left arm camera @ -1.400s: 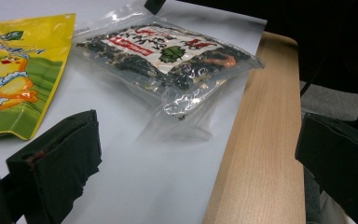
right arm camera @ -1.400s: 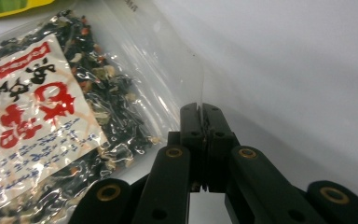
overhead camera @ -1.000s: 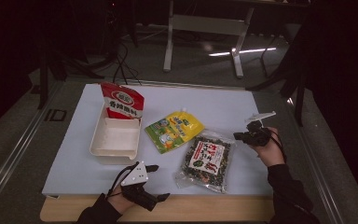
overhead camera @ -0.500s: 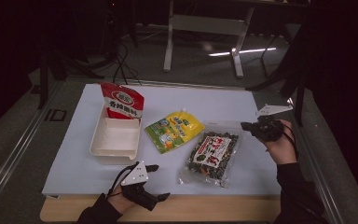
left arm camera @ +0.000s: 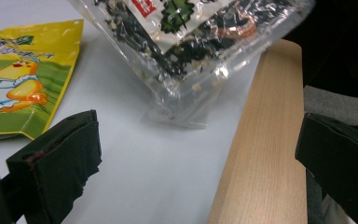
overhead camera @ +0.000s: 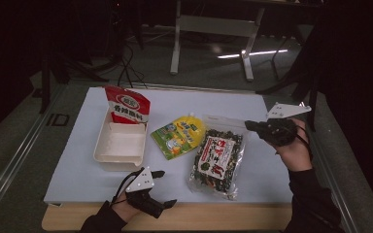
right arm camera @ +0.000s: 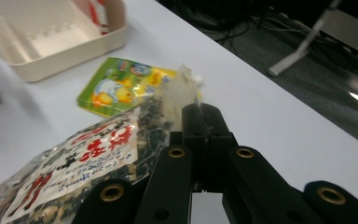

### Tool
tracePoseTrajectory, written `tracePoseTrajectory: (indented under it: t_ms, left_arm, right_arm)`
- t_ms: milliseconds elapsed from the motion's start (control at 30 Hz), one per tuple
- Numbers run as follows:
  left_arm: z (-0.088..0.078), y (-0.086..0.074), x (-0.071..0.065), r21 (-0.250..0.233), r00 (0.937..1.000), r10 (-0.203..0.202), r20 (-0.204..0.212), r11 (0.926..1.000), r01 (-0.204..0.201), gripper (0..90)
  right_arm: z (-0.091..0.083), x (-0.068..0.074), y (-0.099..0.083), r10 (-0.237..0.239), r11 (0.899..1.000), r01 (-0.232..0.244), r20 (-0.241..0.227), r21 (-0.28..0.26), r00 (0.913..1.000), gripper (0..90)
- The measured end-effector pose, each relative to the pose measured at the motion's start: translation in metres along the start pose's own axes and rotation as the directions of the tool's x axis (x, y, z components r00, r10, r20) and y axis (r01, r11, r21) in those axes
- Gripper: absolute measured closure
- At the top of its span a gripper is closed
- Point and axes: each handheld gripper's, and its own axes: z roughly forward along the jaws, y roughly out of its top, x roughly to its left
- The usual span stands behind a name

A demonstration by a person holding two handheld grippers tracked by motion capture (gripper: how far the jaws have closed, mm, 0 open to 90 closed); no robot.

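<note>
A clear bag of dark snack mix with a red-and-white label (overhead camera: 218, 160) lies right of centre on the white table, its far end raised. My right gripper (overhead camera: 249, 125) is shut on that bag's top corner; in the right gripper view the jaws (right arm camera: 203, 114) pinch the clear seal, and the bag (right arm camera: 98, 158) hangs down to the left. My left gripper (overhead camera: 166, 188) rests at the table's front edge, open and holding nothing. In the left gripper view its jaws (left arm camera: 198, 140) stand wide apart, with the bag's lower end (left arm camera: 191, 42) just beyond them.
A yellow pouch (overhead camera: 178, 136) lies mid-table beside a cream tray (overhead camera: 119, 156). A red snack bag (overhead camera: 127, 104) stands at the tray's far end. The wooden front edge (left arm camera: 261, 140) runs under the left gripper. Dark floor and a stand lie beyond.
My right gripper has risen and moved back and to the right, lifting the dark snack bag's top end off the table. The left gripper has stayed still.
</note>
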Motion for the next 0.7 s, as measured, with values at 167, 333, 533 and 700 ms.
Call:
tracePoseTrajectory:
  t_ms: [167,333,533,700]
  left_arm:
    - [-0.001,0.004,0.003,0.006,0.9995,-0.013,-0.030,0.9999,0.013,1.2]
    - [-0.006,0.018,0.013,-0.039,0.9966,-0.065,-0.050,0.9972,0.063,3.9]
    - [-0.005,0.034,0.020,-0.014,0.9945,-0.096,-0.042,0.9953,0.096,4.1]
    - [-0.003,0.038,0.023,-0.021,0.9944,-0.093,-0.050,0.9955,0.092,3.4]
  right_arm:
    - [0.002,0.014,0.005,-0.037,0.999,0.037,-0.052,-0.002,0.9979,90.0]
    - [0.004,0.025,0.012,-0.074,0.997,0.073,-0.108,-0.017,0.9914,90.0]
    - [-0.004,0.044,0.029,-0.140,0.989,0.130,-0.149,-0.076,0.9789,90.0]
    - [-0.017,0.061,0.049,-0.210,0.973,0.187,-0.190,-0.136,0.9590,90.0]
